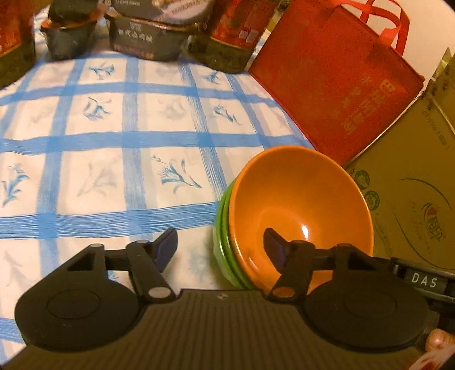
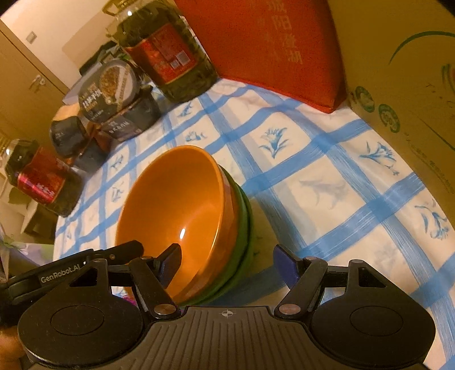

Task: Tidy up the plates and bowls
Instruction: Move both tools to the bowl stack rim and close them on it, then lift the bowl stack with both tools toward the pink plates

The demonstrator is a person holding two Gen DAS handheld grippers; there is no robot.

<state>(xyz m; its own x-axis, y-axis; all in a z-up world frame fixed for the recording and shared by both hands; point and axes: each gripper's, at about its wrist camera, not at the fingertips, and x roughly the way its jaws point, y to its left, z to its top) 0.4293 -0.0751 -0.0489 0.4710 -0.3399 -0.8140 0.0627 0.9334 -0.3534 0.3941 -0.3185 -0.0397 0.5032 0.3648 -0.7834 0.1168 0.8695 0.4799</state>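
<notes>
An orange bowl (image 1: 301, 210) sits nested in green bowls (image 1: 224, 242) on the checked tabletop (image 1: 128, 142) — a red bag (image 1: 332, 79) at its one o'clock. The left tool (image 1: 220, 247) straddles the stack's near rim, jaws apart, gripping nothing; the right tool (image 2: 227, 263) likewise — wide, unclamped.

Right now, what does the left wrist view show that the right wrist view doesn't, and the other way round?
Only the left wrist view shows the red bag's handles and a fingertip at the lower right edge. Only the right wrist view shows the cupboard door and a red-labelled jar at the left. Both show the orange bowl nested in green bowls, straddled at opposite rims by the open left gripper and right gripper, on the blue-checked cloth.
</notes>
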